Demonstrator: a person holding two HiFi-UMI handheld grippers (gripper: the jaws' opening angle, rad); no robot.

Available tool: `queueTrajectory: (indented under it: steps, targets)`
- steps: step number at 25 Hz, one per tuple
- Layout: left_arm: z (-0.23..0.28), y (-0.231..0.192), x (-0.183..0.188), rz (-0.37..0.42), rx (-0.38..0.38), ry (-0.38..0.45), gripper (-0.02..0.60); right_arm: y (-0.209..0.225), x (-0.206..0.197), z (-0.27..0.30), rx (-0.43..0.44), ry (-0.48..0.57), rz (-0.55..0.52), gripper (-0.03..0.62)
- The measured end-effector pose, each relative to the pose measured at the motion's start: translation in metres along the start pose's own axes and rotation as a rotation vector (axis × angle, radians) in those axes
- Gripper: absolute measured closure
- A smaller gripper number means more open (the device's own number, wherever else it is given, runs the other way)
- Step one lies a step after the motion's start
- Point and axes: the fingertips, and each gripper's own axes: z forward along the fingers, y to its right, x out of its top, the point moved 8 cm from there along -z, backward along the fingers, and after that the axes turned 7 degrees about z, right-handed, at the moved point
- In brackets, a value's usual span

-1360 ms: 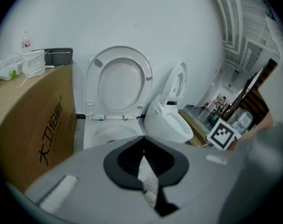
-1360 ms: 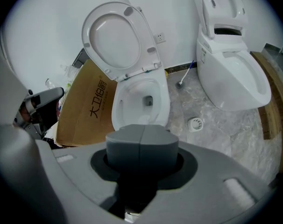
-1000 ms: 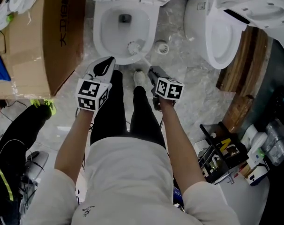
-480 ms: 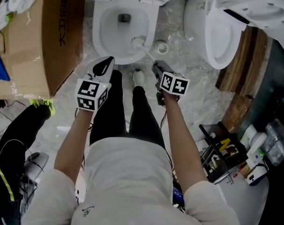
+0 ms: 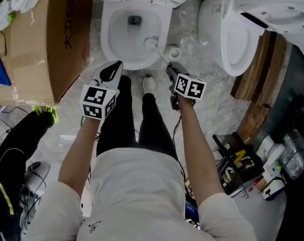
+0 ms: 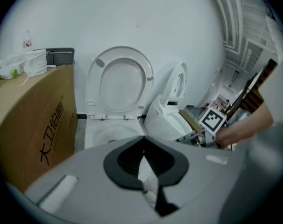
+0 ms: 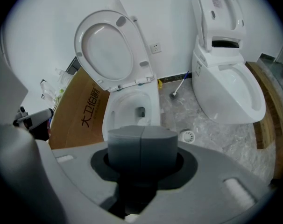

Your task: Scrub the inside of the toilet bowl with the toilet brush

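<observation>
The white toilet bowl point(image 5: 134, 29) stands open at the top of the head view, its seat and lid point(image 7: 109, 45) raised. The toilet brush's white head point(image 5: 151, 42) is inside the bowl near its right wall. Its thin handle slants down right into my right gripper point(image 5: 172, 69), which is shut on it just off the bowl's front right corner. My left gripper point(image 5: 111, 72) hovers by the bowl's front left rim, jaws together and holding nothing. In the right gripper view the grey pads point(image 7: 141, 146) meet and hide the handle.
The brush holder point(image 5: 173, 51) sits on the floor right of the bowl. A second toilet point(image 5: 237, 29) stands to the right, a large cardboard box point(image 5: 51, 39) to the left. The person's legs and a shoe point(image 5: 149, 83) are before the bowl. Clutter point(image 5: 242, 164) lies lower right.
My right gripper has shifted right and a little forward, and the brush head has swept from the bowl's front toward its right wall. The left gripper has stayed put.
</observation>
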Motion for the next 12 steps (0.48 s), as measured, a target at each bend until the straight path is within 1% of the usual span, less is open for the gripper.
queueTrajectory:
  steps: [12]
  targets:
    - [-0.01, -0.01, -0.003, -0.007, 0.013, 0.012, 0.592, -0.002, 0.027, 0.005, -0.013, 0.028, -0.029, 0.445]
